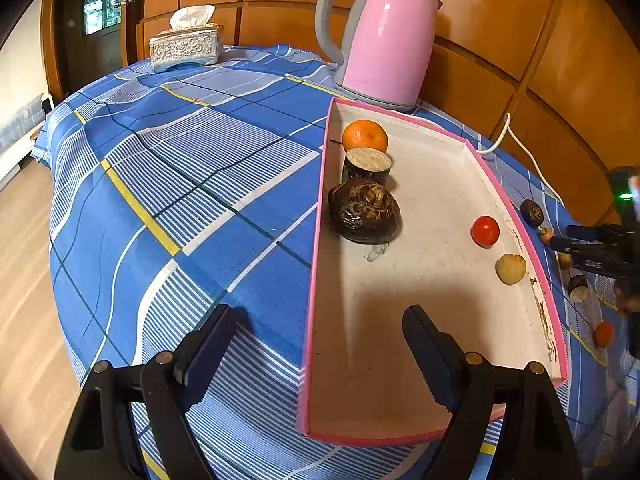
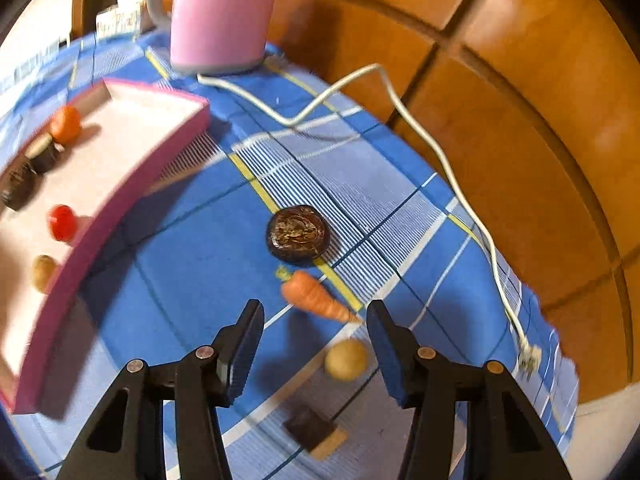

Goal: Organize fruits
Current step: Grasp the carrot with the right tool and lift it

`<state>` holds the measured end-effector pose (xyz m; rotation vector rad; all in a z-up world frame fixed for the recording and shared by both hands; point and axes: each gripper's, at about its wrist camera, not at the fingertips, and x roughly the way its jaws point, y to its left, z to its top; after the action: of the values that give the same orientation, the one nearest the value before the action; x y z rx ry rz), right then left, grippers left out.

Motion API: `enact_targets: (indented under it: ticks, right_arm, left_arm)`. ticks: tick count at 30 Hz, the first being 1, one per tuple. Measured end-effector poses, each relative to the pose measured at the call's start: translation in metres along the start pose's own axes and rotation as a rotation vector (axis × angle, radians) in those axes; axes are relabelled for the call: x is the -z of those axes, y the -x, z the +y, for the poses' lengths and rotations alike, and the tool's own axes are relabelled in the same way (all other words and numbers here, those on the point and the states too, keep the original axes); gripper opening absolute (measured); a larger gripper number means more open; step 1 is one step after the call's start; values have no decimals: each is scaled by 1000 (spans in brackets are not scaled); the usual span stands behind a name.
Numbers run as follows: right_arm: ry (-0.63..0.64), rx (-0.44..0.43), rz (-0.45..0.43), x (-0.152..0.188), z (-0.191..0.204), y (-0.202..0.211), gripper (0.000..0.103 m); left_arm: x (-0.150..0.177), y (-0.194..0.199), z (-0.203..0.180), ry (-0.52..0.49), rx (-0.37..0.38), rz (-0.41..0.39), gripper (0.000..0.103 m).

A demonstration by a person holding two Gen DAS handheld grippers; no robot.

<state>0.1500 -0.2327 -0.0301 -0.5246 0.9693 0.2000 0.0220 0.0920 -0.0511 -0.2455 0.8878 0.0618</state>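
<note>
A pink-rimmed white tray holds an orange, a cut dark stub, a dark water chestnut, a red tomato and a tan round fruit. My left gripper is open and empty over the tray's near left rim. My right gripper is open and empty above the cloth, right of the tray. Below it lie a small carrot, a tan ball fruit, a dark chestnut and a dark cut piece. The right gripper also shows in the left wrist view.
A pink kettle stands behind the tray; its white cord runs across the blue checked cloth to a plug. A silver tissue box sits far left. A wooden wall panel backs the table. Loose fruit lies right of the tray.
</note>
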Motion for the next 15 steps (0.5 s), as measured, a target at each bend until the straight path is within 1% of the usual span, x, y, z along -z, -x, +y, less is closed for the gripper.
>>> enact_targets:
  ticks: [2, 4, 5, 6, 9, 10, 11, 15]
  right_arm:
    - [31, 3, 42, -5, 0, -16, 49]
    - [56, 13, 73, -8, 1, -29, 47]
    - [58, 4, 61, -9, 1, -31, 36]
    - [55, -15, 56, -11, 0, -31, 29]
    - [71, -11, 64, -13, 3, -30, 26]
    - [62, -27, 61, -13, 3, -26, 26]
    - [49, -37, 45, -12, 4, -19, 22]
    - [24, -38, -26, -16, 12, 10, 22]
  left_arm:
    - [0, 0, 0, 2, 1, 2, 87]
    - [0, 0, 0, 2, 1, 2, 87]
    - [0, 0, 0, 2, 1, 3, 87]
    - [0, 0, 0, 3, 1, 3, 87]
    - [0, -1, 0, 6, 4, 2, 87]
    - [0, -1, 0, 7, 2, 2, 87]
    - [0, -1, 0, 7, 1, 1, 87]
    - [1, 0, 0, 8, 1, -1, 87]
